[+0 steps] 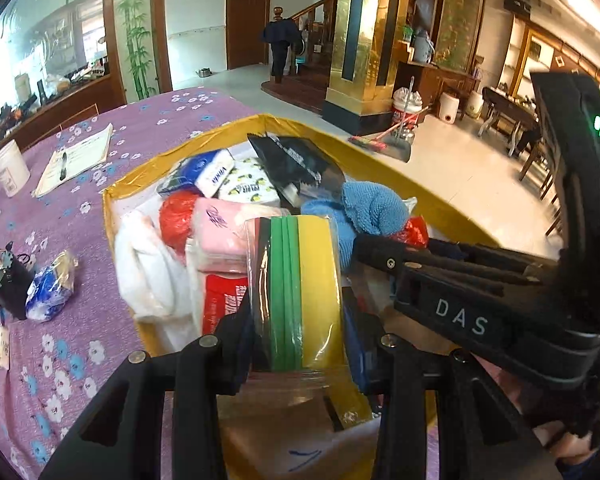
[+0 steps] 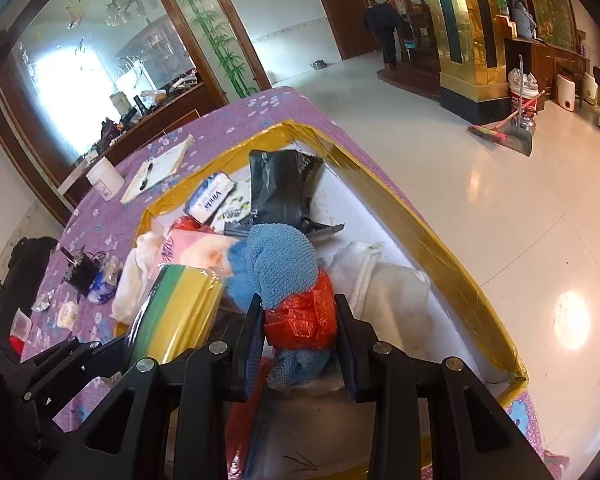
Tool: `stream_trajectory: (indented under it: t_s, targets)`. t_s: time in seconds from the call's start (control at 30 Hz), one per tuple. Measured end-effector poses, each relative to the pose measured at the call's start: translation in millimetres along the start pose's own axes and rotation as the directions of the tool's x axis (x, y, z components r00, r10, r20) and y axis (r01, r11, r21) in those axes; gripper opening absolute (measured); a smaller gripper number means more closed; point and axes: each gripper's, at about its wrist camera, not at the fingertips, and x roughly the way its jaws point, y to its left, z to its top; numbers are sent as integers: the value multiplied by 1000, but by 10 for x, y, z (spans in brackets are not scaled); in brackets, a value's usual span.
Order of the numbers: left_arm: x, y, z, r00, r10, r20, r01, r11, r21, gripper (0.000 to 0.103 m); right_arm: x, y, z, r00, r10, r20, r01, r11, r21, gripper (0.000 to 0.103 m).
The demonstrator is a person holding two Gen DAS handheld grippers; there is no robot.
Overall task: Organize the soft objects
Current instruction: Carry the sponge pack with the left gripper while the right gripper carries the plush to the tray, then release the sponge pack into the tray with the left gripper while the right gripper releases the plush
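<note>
Yellow tape rims the box point(image 1: 204, 140) on your purple flowered desk point(image 1: 80, 220), and most of the soft things already lie inside it. Your left tongs point(image 1: 296, 344) grip a clear-wrapped sponge pack point(image 1: 300, 292), green and yellow, held upright over the box's 6 o'clock edge. Your right tongs point(image 2: 298, 332) pinch a crumpled red bag point(image 2: 304, 316), which sits against the blue cloth point(image 2: 276, 268) near the box's middle.

Inside the box, a white towel point(image 1: 148, 272) lies at 9 o'clock, a pink pack point(image 1: 220, 232) beside it, and a black pouch point(image 1: 296, 164) stands at 12 o'clock. Tissue packs point(image 1: 220, 172) lie toward 11 o'clock; one reads "Vinda". The right tongs' body, seen from the left camera, carries the letters "DAS".

Judging by this, the sorting is well along but unfinished. Both held items have yet to be set down, and a blue-and-white wrapped bundle point(image 1: 50, 292) waits on the desk at 9 o'clock, outside the box. A notebook with pen point(image 1: 76, 160) and a white tub point(image 1: 10, 168) sit beyond, at 10 o'clock.
</note>
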Motion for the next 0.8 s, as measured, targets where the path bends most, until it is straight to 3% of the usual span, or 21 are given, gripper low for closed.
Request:
stream_trajectory:
  t_s: [0.3,0.8]
  targets:
    - [65,-76,-129,993,105,58,-109,992,70,38,158,99,-26,998,-64,-11,63,996,-64,35]
    - [56,-51,-126,993,99,57,-102,993,59,39,262,191,-29,996,-83,-21,81,993,-81,36]
